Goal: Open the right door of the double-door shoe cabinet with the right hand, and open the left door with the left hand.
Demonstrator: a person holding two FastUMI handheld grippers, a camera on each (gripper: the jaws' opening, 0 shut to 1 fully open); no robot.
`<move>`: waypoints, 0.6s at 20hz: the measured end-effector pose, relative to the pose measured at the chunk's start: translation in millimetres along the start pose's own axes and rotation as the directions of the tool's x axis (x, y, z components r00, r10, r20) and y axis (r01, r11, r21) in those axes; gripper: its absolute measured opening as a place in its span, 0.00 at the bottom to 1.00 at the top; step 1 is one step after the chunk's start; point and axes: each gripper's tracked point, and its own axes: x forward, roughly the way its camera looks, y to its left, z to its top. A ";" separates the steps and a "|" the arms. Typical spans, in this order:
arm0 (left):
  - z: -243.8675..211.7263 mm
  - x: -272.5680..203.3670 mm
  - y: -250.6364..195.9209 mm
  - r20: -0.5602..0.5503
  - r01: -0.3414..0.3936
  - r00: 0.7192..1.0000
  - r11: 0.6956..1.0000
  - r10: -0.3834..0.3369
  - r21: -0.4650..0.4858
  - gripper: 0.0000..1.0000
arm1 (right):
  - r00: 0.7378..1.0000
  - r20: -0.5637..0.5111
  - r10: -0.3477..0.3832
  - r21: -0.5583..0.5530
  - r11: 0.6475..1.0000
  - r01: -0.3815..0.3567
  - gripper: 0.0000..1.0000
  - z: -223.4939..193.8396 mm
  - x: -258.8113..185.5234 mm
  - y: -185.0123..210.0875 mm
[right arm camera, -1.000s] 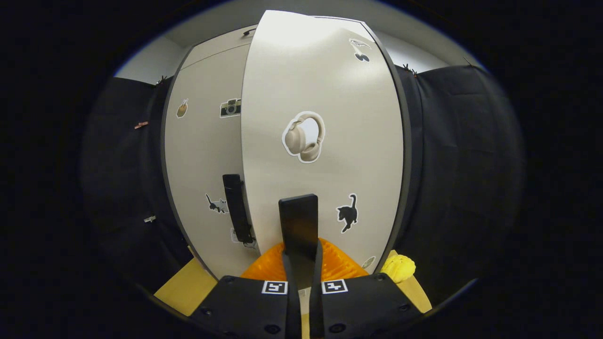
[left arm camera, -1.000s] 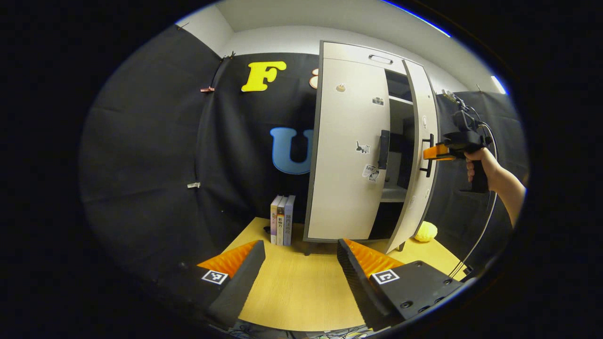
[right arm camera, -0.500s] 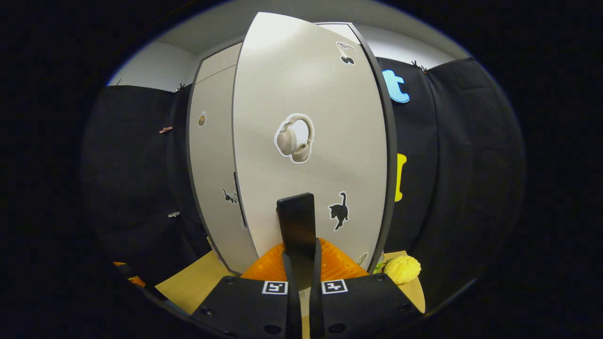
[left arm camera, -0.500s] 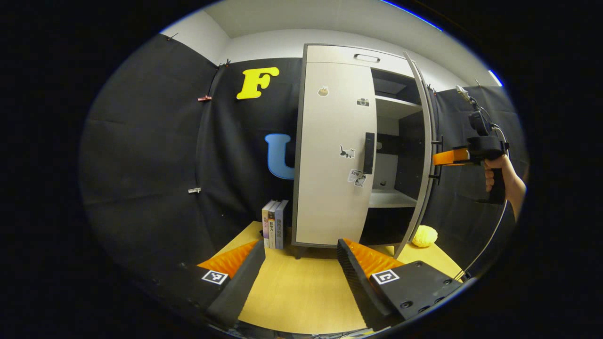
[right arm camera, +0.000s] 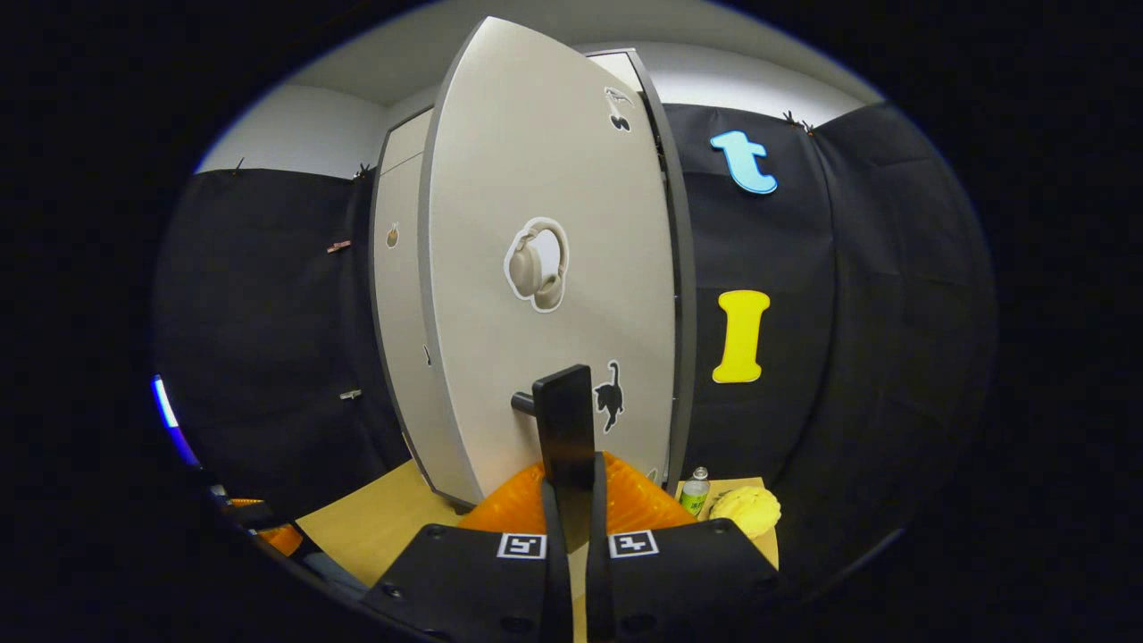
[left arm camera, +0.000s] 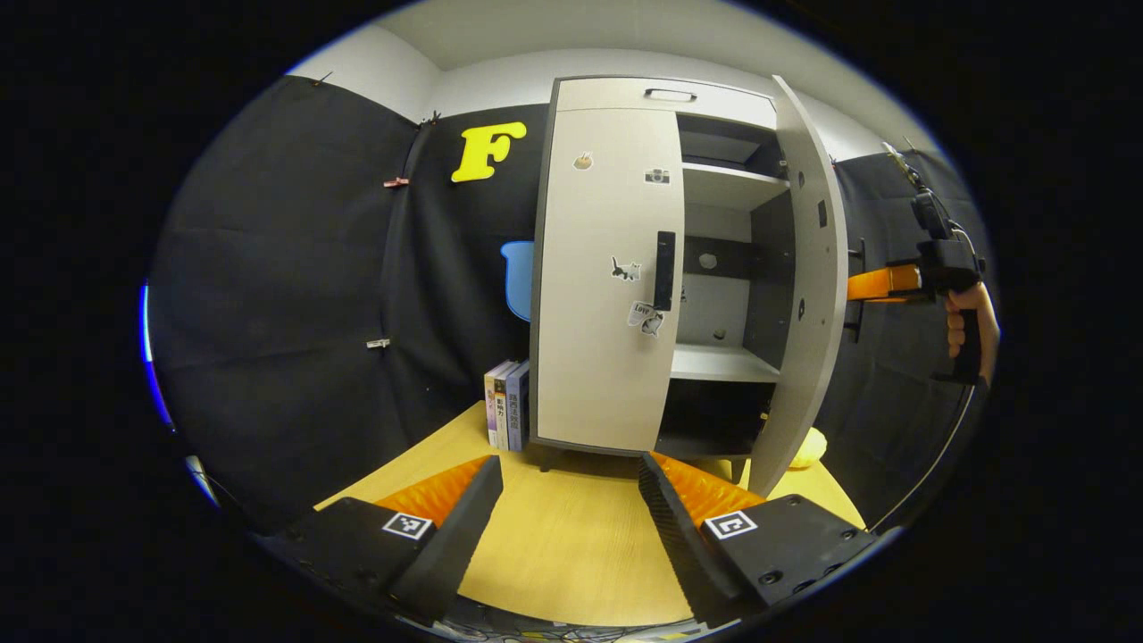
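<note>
Beige right door [left arm camera: 808, 268] of the shoe cabinet [left arm camera: 665, 94] now stands swung well out from the carcass; one second ago it was only part-way open, with a narrow slot of interior showing. The left gripper view now shows its inner face and the shelves [left arm camera: 728, 362] behind it. In the right gripper view the door's outer face [right arm camera: 545, 268], with headphone and cat stickers, has turned further edge-on than in the two earlier pictures, and a bottle [right arm camera: 695, 491] and a yellow ball [right arm camera: 746, 509] have come into sight behind it on the floor.

Right gripper [right arm camera: 571, 464]: jaws together, clamped on the right door's dark handle [right arm camera: 564, 429], as in the earlier pictures. From the left gripper view the same gripper [left arm camera: 880, 283], held in a hand [left arm camera: 969, 326], sits at the handle on the far side of the door.

Left gripper [left arm camera: 567, 487]: jaws wide apart, nothing between them, low over the wooden floor [left arm camera: 563, 545] and well apart from the cabinet. The cabinet has drifted leftward in this view across the three pictures.

Left door [left arm camera: 603, 286]: shut flush, its handle [left arm camera: 664, 270] untouched. Books [left arm camera: 504, 406] stand just beside the cabinet's left side.

Judgement: first half of the task looks essentially done, or within a little more swing of it. What remains is to bring the left gripper up to the left handle, close on it and pull. The open right door leaves the approach unobstructed.
</note>
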 end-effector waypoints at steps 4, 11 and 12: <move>-3.2 -8.1 -20.0 0.004 -0.011 1.000 1.000 0.011 0.012 0.95 | 0.999 0.024 -0.041 -0.012 0.999 0.042 0.10 2.4 -3.5 -16.3; -4.0 -10.6 -34.8 0.009 -0.020 1.000 0.999 0.020 0.025 0.95 | 0.991 0.056 -0.119 -0.003 0.993 0.119 0.09 7.4 -1.3 -38.6; -4.4 -8.8 -36.8 0.008 -0.017 1.000 1.000 0.017 0.026 0.95 | 0.993 0.053 -0.110 0.020 0.994 0.109 0.08 6.9 -1.7 -35.2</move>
